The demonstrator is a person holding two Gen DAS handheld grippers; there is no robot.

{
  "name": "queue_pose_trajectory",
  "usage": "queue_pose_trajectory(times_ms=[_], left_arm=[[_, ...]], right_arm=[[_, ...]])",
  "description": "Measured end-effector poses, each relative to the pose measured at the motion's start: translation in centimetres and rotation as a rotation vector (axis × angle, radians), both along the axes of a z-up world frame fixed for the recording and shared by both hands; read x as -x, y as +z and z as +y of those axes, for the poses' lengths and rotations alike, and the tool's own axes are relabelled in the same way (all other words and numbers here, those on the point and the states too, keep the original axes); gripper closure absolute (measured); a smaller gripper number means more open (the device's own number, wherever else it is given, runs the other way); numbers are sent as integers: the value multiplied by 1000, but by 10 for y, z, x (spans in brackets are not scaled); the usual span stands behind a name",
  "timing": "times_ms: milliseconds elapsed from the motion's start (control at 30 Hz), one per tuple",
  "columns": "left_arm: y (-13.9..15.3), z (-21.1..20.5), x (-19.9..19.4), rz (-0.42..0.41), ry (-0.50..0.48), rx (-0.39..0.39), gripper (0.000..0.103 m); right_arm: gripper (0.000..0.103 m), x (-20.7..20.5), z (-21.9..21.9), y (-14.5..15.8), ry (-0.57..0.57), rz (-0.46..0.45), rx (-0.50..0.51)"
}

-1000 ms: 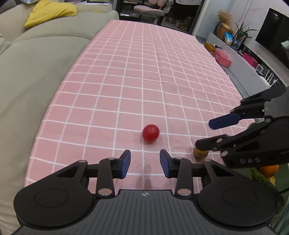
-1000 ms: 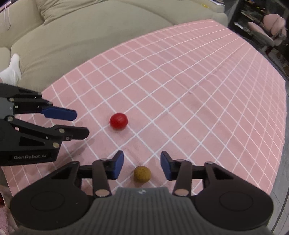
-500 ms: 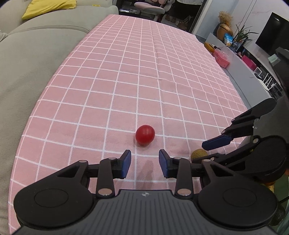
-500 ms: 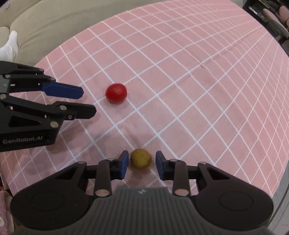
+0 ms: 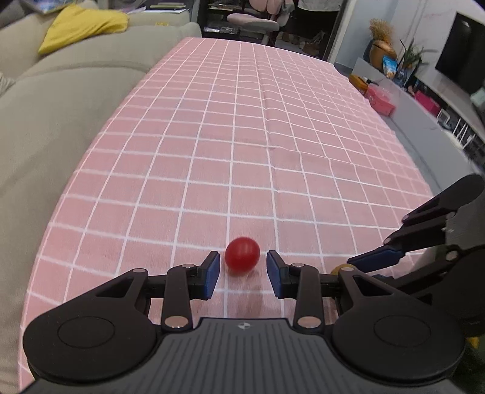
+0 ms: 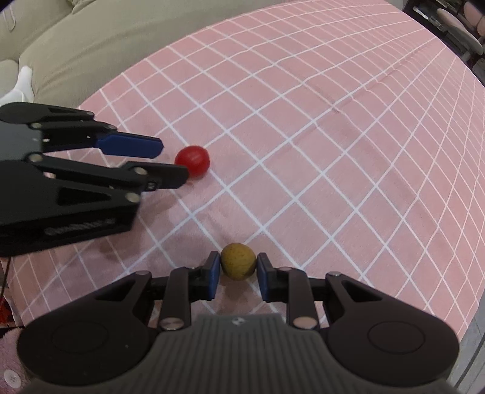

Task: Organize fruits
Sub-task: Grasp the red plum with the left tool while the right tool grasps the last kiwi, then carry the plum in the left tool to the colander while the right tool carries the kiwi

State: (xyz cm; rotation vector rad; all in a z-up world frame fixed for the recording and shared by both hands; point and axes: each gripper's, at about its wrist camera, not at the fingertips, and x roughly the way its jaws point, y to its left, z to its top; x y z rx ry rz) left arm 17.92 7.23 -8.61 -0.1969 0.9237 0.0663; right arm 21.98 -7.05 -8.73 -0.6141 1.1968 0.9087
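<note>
A pink cloth with a white grid (image 5: 248, 145) covers the tabletop in front of me, with a beige sofa (image 5: 60, 100) running along its edge from my 9 to 11 o'clock and a yellow cushion (image 5: 81, 25) lying on the sofa's back. Off at 1 o'clock a low grey cabinet (image 5: 424, 121) carries a pink box and some plants, and a dark screen hangs on the wall above it.

My left claw (image 5: 242, 270) hangs low over the cloth with its blue pads spread apart. The red tomato (image 5: 242, 253) sits on the cloth at 12 o'clock, just at the mouth of that gap, with clear space between it and each pad; I have nothing in this claw. From my right wrist view the same claw (image 6: 169, 163) comes in from 9 o'clock, its tips reaching the tomato (image 6: 192, 160).

My right claw (image 6: 238, 266) is drawn in narrow around a small yellow-brown fruit (image 6: 238, 264), which rests on the cloth at 12 o'clock between the two blue pads. The pads sit against its sides or a hair off; I cannot tell whether they are pressing yet. In the left wrist view this claw (image 5: 360, 266) enters from 3 o'clock, and only a sliver of the fruit (image 5: 339, 269) shows behind my own left finger.
</note>
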Motion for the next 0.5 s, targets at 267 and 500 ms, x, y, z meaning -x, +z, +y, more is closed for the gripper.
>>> queue_pose_trajectory(times_ms=[267, 500], left_arm=[[-13, -9, -15, 37, 10, -19, 62], [-13, -13, -16, 41, 5, -29, 72]], right_arm=[[81, 2, -16, 16, -34, 2, -37], [81, 0, -22, 21, -56, -2, -52]])
